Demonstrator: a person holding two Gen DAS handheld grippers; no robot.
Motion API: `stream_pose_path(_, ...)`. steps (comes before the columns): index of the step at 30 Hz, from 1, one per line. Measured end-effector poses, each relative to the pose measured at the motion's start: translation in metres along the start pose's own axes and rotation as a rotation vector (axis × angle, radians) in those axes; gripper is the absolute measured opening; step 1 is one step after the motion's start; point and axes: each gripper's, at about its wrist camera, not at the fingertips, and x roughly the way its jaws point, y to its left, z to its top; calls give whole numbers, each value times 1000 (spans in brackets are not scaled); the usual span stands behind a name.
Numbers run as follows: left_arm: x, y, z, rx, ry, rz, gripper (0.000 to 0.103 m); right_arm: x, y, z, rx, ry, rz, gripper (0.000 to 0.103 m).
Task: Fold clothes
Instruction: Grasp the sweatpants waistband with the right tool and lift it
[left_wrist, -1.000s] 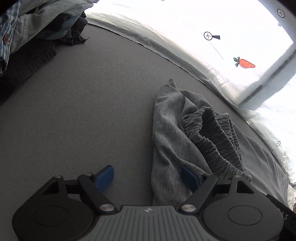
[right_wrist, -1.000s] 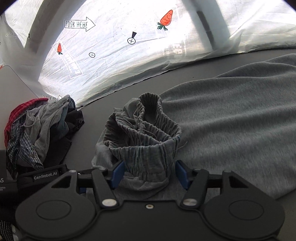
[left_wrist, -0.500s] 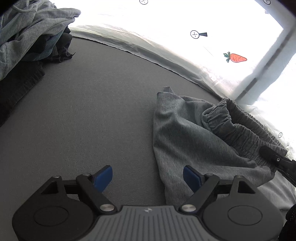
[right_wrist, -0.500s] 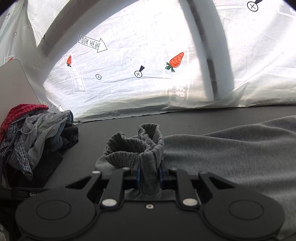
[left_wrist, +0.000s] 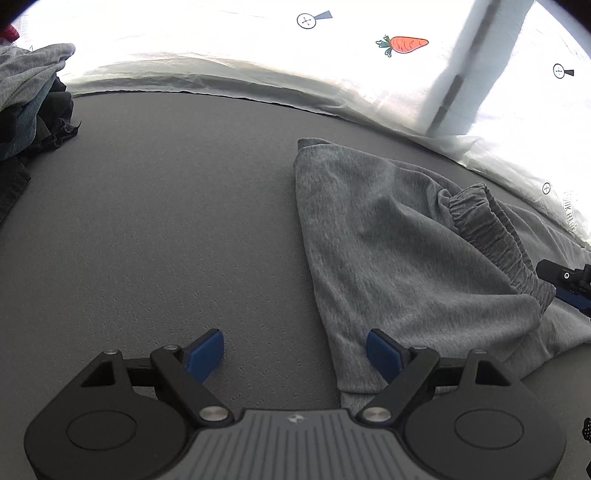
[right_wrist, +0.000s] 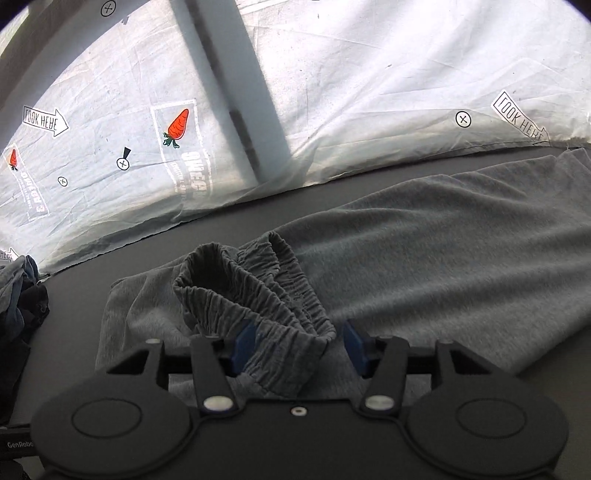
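So both tongs are spread: the right gripper (right_wrist: 299, 347) straddles the grey sweatpants' (right_wrist: 424, 258) elastic waistband (right_wrist: 258, 295), the left gripper (left_wrist: 295, 350) straddles their edge.

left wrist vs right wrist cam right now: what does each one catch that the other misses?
Left wrist only: the open left hand-held gripper, one pad against the grey sweatpants' near edge, and the right hand-held gripper seen from outside at the waistband's end.

Right wrist only: the waistband bunched between its own open pads, the long leg stretching right, and LOOK HERE arrows.

Both: sweatpants, dark table, clothes pile, carrot-printed sheet.
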Motion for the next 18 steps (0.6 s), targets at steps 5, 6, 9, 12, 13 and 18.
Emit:
stream_pose_path(5, 2, 8, 17, -91, 13, -46, 86, 6, 36, 6, -228, -27, 44, 47)
stream_pose_path(6, 2, 6, 20, -69, 2, -35, 86, 10, 42, 6, -255, -17, 64, 47)
stream_pose_path(9, 6, -1, 30, 0, -11, 5, 86, 27, 54, 5, -349, 26, 73, 48)
stream_pose_path(12, 15, 0, 36, -22, -1, 5, 86, 40, 58, 5, -426, 56, 24, 34)
stream_pose_path(13, 18, 0, 36, -32, 4, 12, 86, 43, 56, 6, -435, 61, 6, 23)
stream_pose_path(18, 21, 4, 29, -55, -15, 23, 87, 47, 13, 21, -289, 38, -164, 1)
